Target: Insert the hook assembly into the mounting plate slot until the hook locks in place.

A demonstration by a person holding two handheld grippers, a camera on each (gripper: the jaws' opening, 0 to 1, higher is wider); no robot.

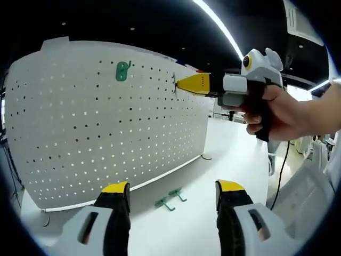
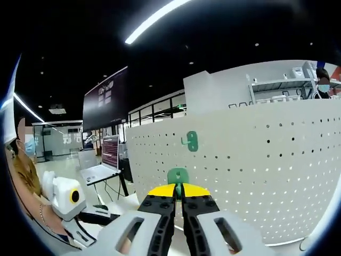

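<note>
A white pegboard (image 1: pixel 106 122) stands upright on a white table (image 1: pixel 224 160). One green hook (image 1: pixel 123 70) hangs on the board's upper part, also seen as the mounted hook (image 2: pixel 192 141) in the right gripper view. My right gripper (image 1: pixel 186 84) comes in from the right, held by a hand, its yellow tips shut on a second green hook (image 2: pixel 178 176) whose edge (image 1: pixel 175 85) is at the board's face. My left gripper (image 1: pixel 173 192) is open and holds nothing, low in front of the board. Two loose green hooks (image 1: pixel 169 200) lie on the table between its jaws.
The pegboard (image 2: pixel 256 160) rests on small round feet (image 1: pixel 205 157). A person (image 2: pixel 26 170) stands at the left of the right gripper view, where my left gripper (image 2: pixel 69 198) also shows. Behind are a laptop (image 2: pixel 98 172) on a stand and shelving (image 2: pixel 277 88).
</note>
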